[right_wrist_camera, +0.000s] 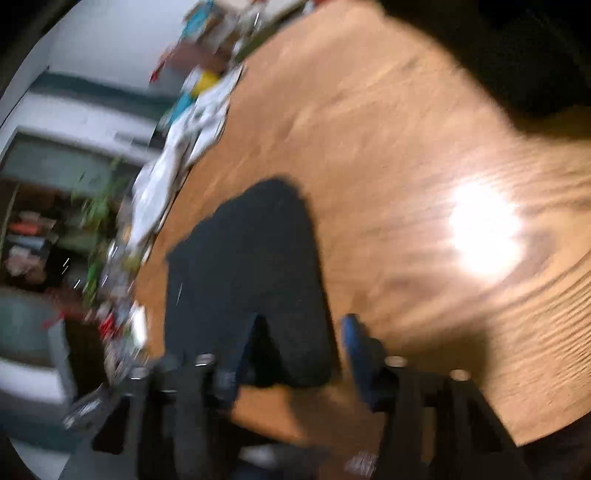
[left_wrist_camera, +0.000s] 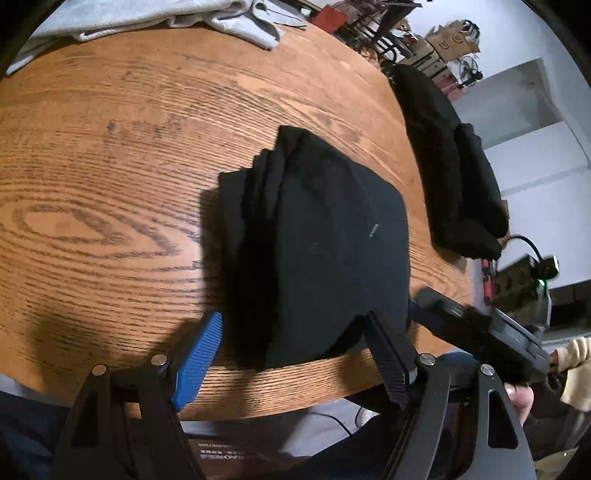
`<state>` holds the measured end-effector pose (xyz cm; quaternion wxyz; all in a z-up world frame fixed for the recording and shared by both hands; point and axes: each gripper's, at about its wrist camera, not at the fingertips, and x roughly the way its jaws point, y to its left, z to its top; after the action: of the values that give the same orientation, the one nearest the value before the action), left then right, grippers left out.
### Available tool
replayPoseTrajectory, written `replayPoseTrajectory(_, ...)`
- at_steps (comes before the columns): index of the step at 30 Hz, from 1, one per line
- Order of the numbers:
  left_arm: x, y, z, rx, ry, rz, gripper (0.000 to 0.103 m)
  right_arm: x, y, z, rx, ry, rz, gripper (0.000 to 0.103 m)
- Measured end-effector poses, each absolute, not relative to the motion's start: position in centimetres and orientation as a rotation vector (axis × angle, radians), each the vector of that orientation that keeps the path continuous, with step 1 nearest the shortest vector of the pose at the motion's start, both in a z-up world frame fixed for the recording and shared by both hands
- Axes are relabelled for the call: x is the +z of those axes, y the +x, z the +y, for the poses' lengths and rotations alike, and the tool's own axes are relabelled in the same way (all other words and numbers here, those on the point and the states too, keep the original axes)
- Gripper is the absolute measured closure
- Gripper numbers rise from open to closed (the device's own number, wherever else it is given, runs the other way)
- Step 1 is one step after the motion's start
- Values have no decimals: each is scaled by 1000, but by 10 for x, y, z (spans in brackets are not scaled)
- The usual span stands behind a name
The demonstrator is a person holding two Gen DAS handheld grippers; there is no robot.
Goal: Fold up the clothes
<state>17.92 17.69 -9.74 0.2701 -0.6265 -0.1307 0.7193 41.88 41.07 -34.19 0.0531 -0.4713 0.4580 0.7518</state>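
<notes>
A folded black garment [left_wrist_camera: 325, 240] lies on the wooden table [left_wrist_camera: 110, 166] close to its near edge. My left gripper [left_wrist_camera: 295, 332] stands open around the garment's near end, the blue pad [left_wrist_camera: 199, 358] just off its left side and the black finger [left_wrist_camera: 388, 362] at its right corner. The right wrist view is blurred. There the same black garment [right_wrist_camera: 251, 266] reaches between the fingers of my right gripper [right_wrist_camera: 299, 332], which stands open. Its blue finger [right_wrist_camera: 354, 350] is clear of the cloth on the right.
A thick black fleece pile [left_wrist_camera: 454, 177] lies along the table's right edge, and a grey garment [left_wrist_camera: 166, 18] sits at the far side. The other tool's dark body [left_wrist_camera: 491, 328] and a hand [left_wrist_camera: 521, 398] are at the lower right. White clutter [right_wrist_camera: 177, 155] lines the table's left edge.
</notes>
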Motion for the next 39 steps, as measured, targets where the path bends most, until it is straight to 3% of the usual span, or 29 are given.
replayPoseTrajectory(3, -85, 173, 177, 1987, -1637, -367, 24, -324, 425, 414, 2342, -1406, 1194, 23)
replayPoseTrajectory(5, -81, 168, 183, 2036, -1606, -299, 25, -310, 425, 416, 2393, -1390, 1097, 27)
replayPoseTrajectory(6, -87, 166, 184, 2034, -1637, -273, 28, -305, 422, 415, 2427, -1397, 1051, 47)
replayPoseTrajectory(8, -101, 166, 186, 1967, -1684, -285, 56, -302, 412, 409, 2451, -1452, 986, 73)
replayPoseTrajectory(9, -103, 168, 184, 1954, -1686, -296, 56, -302, 406, 406, 2456, -1485, 956, 84)
replayPoseTrajectory(12, -108, 173, 180, 1945, -1681, -295, 60, -311, 398, 387, 2470, -1575, 881, 97)
replayPoseTrajectory(17, -111, 175, 181, 1963, -1676, -263, 52, -318, 393, 372, 2471, -1670, 733, 95)
replayPoseTrajectory(18, -106, 173, 181, 1972, -1685, -258, 51, -316, 391, 373, 2449, -1703, 704, 84)
replayPoseTrajectory(20, -88, 165, 183, 2019, -1684, -217, 44, -307, 391, 376, 2445, -1724, 684, 81)
replayPoseTrajectory(21, -78, 162, 184, 2048, -1677, -192, 41, -300, 393, 375, 2469, -1722, 681, 71)
replayPoseTrajectory(23, -59, 158, 186, 2101, -1630, -151, 24, -291, 397, 368, 2508, -1725, 679, 53)
replayPoseTrajectory(28, -54, 128, 204, 2140, -1612, -64, 24, -316, 389, 351, 2461, -1808, 640, 57)
replayPoseTrajectory(30, -68, 117, 211, 2155, -1670, 6, 24, -326, 389, 350, 2455, -1813, 606, 50)
replayPoseTrajectory(35, -96, 117, 211, 2114, -1720, 114, 21, -331, 405, 369, 2444, -1788, 790, 46)
replayPoseTrajectory(37, -90, 121, 199, 2124, -1720, 88, 21, -326, 418, 378, 2448, -1733, 879, 44)
replayPoseTrajectory(39, -81, 130, 182, 2147, -1711, 8, 21, -325, 431, 391, 2433, -1669, 1033, 37)
